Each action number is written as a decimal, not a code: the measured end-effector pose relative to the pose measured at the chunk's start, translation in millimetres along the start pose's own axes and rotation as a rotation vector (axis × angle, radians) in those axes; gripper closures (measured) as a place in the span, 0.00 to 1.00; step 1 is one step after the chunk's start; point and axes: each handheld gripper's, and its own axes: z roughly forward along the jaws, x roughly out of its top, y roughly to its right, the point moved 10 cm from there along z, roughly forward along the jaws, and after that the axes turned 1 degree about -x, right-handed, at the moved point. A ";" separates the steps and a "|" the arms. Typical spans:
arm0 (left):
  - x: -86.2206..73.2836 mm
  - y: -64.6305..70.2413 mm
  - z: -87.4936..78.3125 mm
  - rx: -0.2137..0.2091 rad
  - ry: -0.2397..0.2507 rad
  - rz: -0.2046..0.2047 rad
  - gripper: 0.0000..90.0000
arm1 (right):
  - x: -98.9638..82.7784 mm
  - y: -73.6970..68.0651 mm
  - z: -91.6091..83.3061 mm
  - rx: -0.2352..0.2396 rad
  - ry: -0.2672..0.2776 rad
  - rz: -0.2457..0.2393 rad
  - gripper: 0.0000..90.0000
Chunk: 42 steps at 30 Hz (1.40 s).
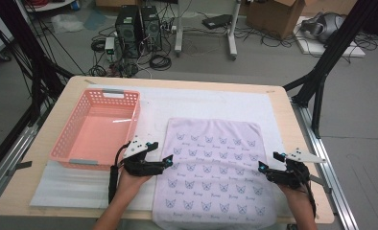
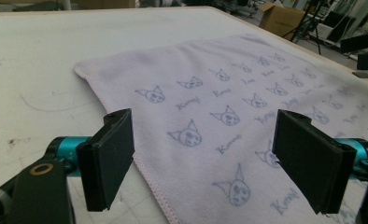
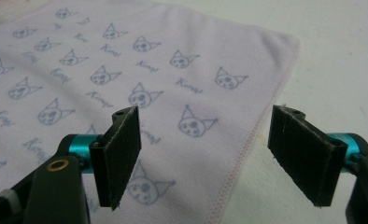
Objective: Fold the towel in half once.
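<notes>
My left claw [image 1: 169,161] and right claw [image 1: 262,166] both spread, nothing pinched — one at each side edge of the towel [image 1: 211,163], flat on the desk [image 1: 292,115].

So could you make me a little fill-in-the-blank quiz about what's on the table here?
1. The towel is printed with small ____ faces.
2. The basket to the left of the towel is ____ in colour.
3. The jaws of the left claw and the right claw are both ____.
4. Each claw is at a side ____ of the towel.

Missing words: cat; pink; open; edge
</notes>
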 end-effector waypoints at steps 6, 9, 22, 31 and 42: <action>-1.7 -0.7 0.1 -0.006 -0.012 -0.022 0.25 | -0.9 0.2 2.4 0.001 -0.009 0.002 0.27; -4.1 0.3 -0.9 -0.016 -0.021 -0.034 0.27 | -3.8 -0.4 3.1 0.005 -0.024 0.003 0.27; -3.0 -12.7 5.9 0.027 -0.039 -0.113 0.38 | -7.1 3.3 3.6 0.002 -0.047 0.028 0.27; -7.8 -21.3 23.6 0.026 -0.130 -0.166 0.42 | -4.0 9.0 11.8 0.005 -0.095 0.060 0.34; -8.9 -39.8 53.1 0.110 -0.236 -0.180 0.42 | -1.8 38.1 45.1 -0.076 -0.224 0.091 0.45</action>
